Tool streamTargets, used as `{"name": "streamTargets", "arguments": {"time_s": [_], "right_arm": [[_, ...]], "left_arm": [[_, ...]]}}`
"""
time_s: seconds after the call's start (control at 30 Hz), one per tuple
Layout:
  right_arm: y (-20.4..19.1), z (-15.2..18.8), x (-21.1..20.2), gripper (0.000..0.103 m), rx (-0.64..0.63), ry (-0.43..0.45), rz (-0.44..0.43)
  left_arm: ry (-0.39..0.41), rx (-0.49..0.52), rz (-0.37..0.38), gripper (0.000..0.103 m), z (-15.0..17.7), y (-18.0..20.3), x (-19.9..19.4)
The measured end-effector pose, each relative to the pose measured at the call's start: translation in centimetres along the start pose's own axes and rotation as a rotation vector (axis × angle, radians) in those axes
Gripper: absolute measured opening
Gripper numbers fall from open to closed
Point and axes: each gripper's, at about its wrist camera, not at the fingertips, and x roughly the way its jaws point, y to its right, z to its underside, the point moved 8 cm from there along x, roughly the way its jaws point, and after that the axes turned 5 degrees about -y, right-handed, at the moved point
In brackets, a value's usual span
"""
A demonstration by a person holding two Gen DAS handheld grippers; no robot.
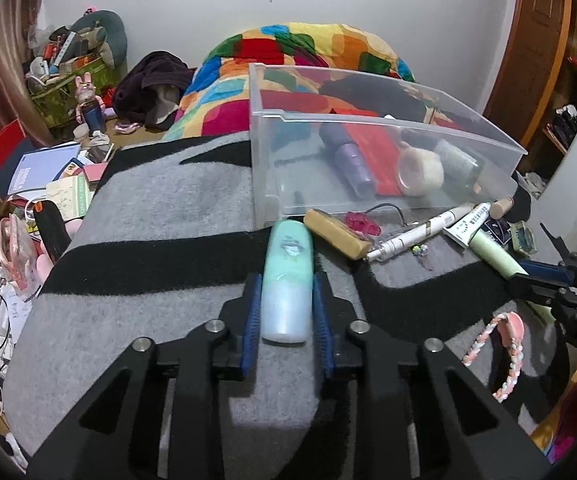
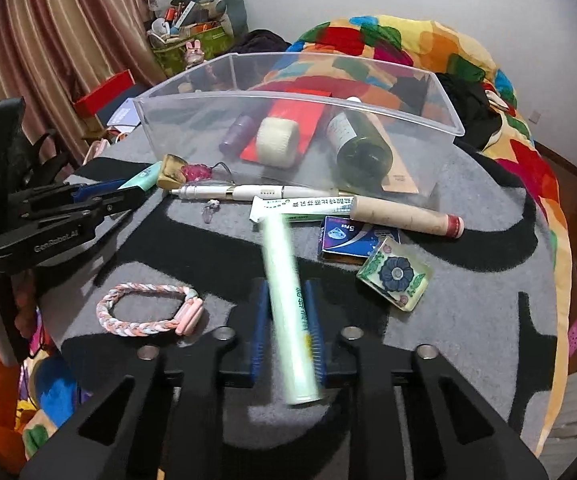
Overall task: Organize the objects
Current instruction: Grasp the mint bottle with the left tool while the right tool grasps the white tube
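My left gripper (image 1: 287, 280) is shut on a mint-green bottle (image 1: 288, 276) that lies lengthwise between the blue pads, on the grey and black mat. It also shows in the right wrist view (image 2: 100, 196). My right gripper (image 2: 288, 288) is shut on a pale green tube (image 2: 288, 304), tilted and slightly blurred. The clear plastic bin (image 2: 440, 100) stands just beyond, holding a purple bottle (image 2: 238, 136), a tape roll (image 2: 277, 142), a red packet (image 2: 294, 120) and a dark glass bottle (image 2: 358, 148).
On the mat (image 2: 468, 320) in front of the bin lie a white pen-like device (image 2: 256, 192), a toothpaste box (image 2: 300, 208), a tan cylinder (image 2: 404, 216), a blue card box (image 2: 352, 240), a flower block (image 2: 394, 274), a braided band (image 2: 148, 308) and a yellow eraser (image 1: 336, 234).
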Motion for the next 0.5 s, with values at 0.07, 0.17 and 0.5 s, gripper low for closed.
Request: {"name": "streamTargets", "arguments": {"time_s": [0.07, 0.17, 0.5], "right_arm": [[0.2, 0.1, -0.3, 0.014, 0.006, 0.012, 0.007], [0.5, 0.0, -1.1, 0.014, 0.025, 0.034, 0.002], [0.6, -3.6, -4.0, 0.014, 0.070, 0.136, -0.024]], "left_arm": [[0.008, -0.015, 0.012, 0.024, 0.2, -0.3, -0.4], [0.022, -0.030, 0.014, 0.024, 0.6, -0.7, -1.1], [0.125, -0.056, 0.058, 0.024, -1.4, -0.2, -4.7]]}}
